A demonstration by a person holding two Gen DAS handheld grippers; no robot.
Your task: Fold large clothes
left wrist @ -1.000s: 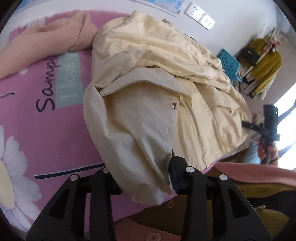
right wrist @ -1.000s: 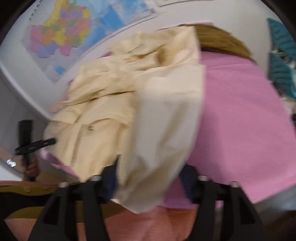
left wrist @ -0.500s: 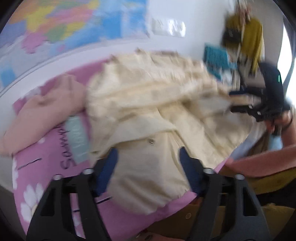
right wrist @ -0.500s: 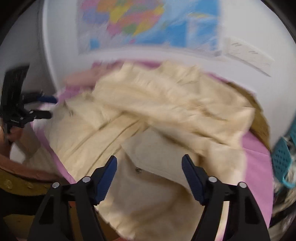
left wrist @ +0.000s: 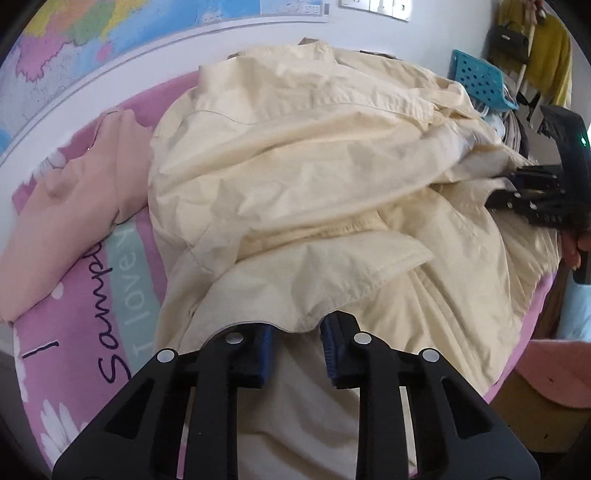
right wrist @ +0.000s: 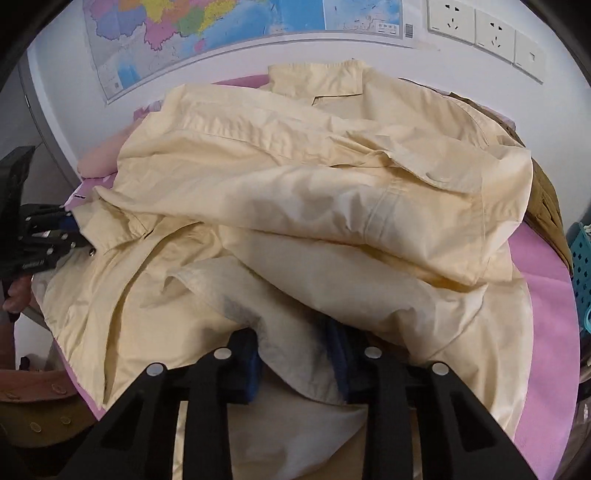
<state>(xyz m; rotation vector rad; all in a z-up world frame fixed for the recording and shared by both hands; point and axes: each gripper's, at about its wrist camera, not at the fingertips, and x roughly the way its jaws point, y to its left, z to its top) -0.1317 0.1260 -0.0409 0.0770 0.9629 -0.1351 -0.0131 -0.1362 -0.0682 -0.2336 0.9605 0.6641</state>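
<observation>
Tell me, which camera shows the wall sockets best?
The right wrist view: three white wall sockets sit sharp and whole at its upper right. The left wrist view catches only their lower edge, cut off by the top of the picture.

one cream shirt (left wrist: 317, 173), one peach garment (left wrist: 70, 206), two tools (left wrist: 297, 345)

Each wrist camera looks steeply down along its own fingers, close over the cream shirt (left wrist: 314, 177); both share shirt and wall map (right wrist: 221, 29).
</observation>
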